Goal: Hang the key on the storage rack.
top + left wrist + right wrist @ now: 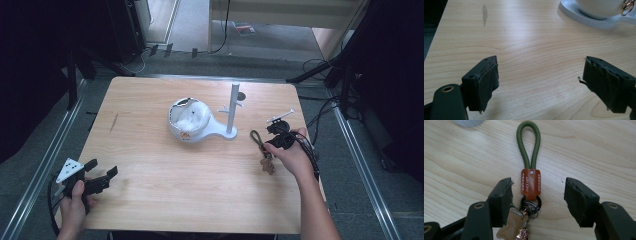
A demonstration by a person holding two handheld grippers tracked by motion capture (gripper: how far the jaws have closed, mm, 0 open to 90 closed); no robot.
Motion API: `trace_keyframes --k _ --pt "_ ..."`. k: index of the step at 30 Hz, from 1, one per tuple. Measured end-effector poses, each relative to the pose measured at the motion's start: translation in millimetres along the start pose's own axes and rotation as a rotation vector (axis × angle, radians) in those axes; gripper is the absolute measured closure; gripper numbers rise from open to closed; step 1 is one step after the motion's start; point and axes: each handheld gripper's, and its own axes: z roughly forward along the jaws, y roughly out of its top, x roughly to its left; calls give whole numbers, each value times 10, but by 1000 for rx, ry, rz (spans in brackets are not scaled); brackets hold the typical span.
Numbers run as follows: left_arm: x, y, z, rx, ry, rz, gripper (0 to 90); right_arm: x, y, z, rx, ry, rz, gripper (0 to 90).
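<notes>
On the pale wooden table (150, 150), a white bowl-shaped stand (189, 122) with an upright white post (233, 107) sits just behind the centre. A green-cord keychain with a brown leather tab (531, 181) lies near the right edge, between the right gripper's (537, 195) spread jaws. The left gripper (102, 177) rests at the front left corner.

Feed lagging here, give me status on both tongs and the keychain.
Right tongs open, straddling keychain flat on table. Left tongs open, holding nothing. White stand beside, nothing blocking.
</notes>
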Motion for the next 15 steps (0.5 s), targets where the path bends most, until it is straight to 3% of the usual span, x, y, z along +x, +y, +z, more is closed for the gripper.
trace_keyframes --k 15 --pt "-1 -4 -6 0 3 -5 140 15 -47 214 80 -31 -37 416"
